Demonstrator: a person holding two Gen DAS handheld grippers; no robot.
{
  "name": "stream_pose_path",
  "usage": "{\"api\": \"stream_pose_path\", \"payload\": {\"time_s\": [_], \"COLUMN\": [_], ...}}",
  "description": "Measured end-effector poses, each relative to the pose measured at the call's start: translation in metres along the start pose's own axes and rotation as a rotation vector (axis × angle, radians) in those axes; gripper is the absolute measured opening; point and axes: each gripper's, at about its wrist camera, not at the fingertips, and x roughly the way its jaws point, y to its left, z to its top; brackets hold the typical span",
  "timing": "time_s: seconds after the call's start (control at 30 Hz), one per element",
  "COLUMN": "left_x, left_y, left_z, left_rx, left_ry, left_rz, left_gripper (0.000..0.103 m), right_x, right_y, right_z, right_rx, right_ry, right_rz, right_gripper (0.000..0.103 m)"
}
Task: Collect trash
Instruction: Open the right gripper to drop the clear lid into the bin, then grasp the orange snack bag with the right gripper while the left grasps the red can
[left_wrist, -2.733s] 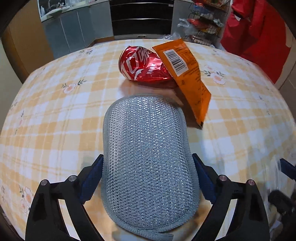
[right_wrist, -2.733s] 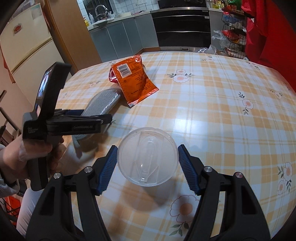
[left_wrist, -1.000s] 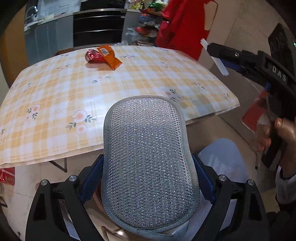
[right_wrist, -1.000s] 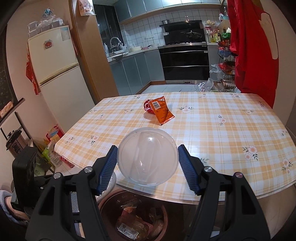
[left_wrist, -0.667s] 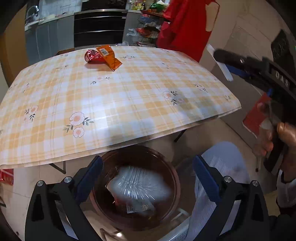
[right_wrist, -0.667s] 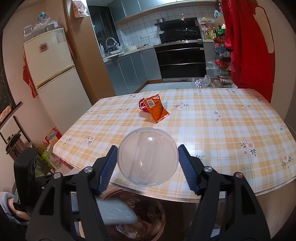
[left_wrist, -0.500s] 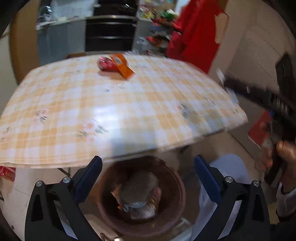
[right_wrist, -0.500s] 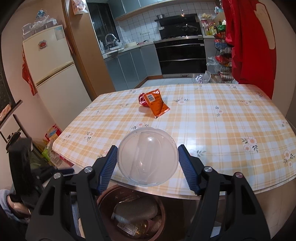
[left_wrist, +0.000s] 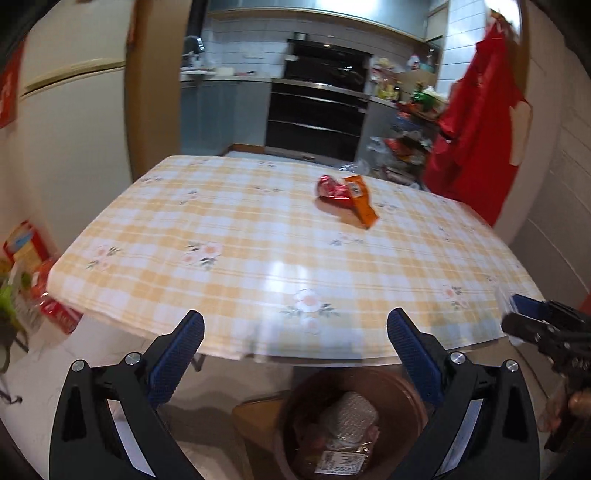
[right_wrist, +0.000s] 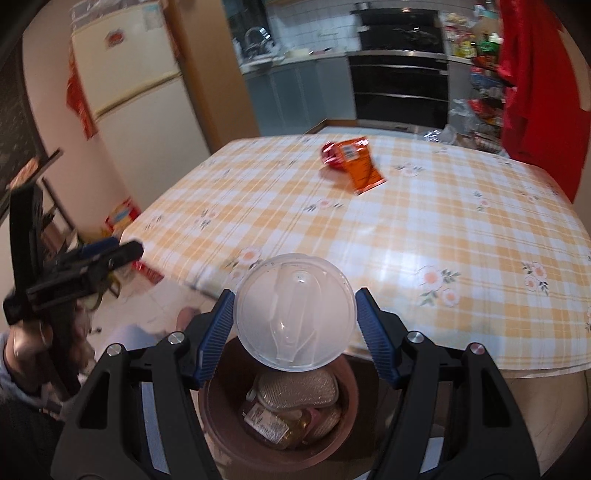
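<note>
My left gripper (left_wrist: 295, 334) is open and empty above the brown trash bin (left_wrist: 402, 387) on the floor by the table's near edge. A silver mesh sponge (left_wrist: 349, 411) lies in the bin on other trash. My right gripper (right_wrist: 295, 319) is shut on a clear plastic dome lid (right_wrist: 295, 312) and holds it over the same bin (right_wrist: 218, 428), where the sponge (right_wrist: 297, 387) shows. A crushed red can (left_wrist: 330, 188) and an orange snack wrapper (left_wrist: 360, 201) lie far out on the table; both show in the right wrist view, can (right_wrist: 328, 153) and wrapper (right_wrist: 360, 166).
The table has a yellow checked floral cloth (left_wrist: 258, 236). A fridge (right_wrist: 140, 92) stands at the left, an oven (left_wrist: 321, 99) and a cluttered rack at the back, a red garment (left_wrist: 476, 122) at the right. Boxes and packets (left_wrist: 26, 266) lie on the floor at the left.
My left gripper opened and dropped the silver sponge into the bin, then rose and tilted up towards the table. My right gripper has kept hold of the dome lid and shifted over the bin.
</note>
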Motion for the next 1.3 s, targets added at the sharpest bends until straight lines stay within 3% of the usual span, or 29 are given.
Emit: {"api": "stream_pose_path", "payload": {"time_s": [0.2,0.27,0.5,0.63,1.03,1.3], "left_x": [-0.006,-0.006,-0.007,-0.005,0.019,0.042], "left_y": [0.016,0.022,0.031,0.032,0.032,0.028], "left_z": [-0.012,-0.014,-0.021,-0.024,-0.029,-0.013], "left_rx": [-0.005,-0.024,-0.057,-0.057,-0.039,-0.010], "left_ry": [0.004,0.009,0.014,0.022,0.076,0.088], "left_rz": [0.020,0.019,0.021,0.023,0.033,0.025], "left_gripper": [0.097,0.097,0.097,0.097,0.097,0.097], "right_x": [0.010,0.012,0.010,0.007,0.022,0.038], "right_y": [0.021,0.027,0.034,0.025,-0.015,-0.037], "right_z": [-0.003,-0.003,-0.001,0.000,-0.008,-0.001], "right_rx": [-0.046,-0.059,-0.077,-0.056,0.011,0.004], "right_ry": [0.049,0.056,0.030,0.003,0.024,0.043], "right_rz": [0.024,0.026,-0.007,-0.068,-0.128,-0.172], "right_gripper": [0.068,0.082,0.097,0.097,0.097,0.097]}}
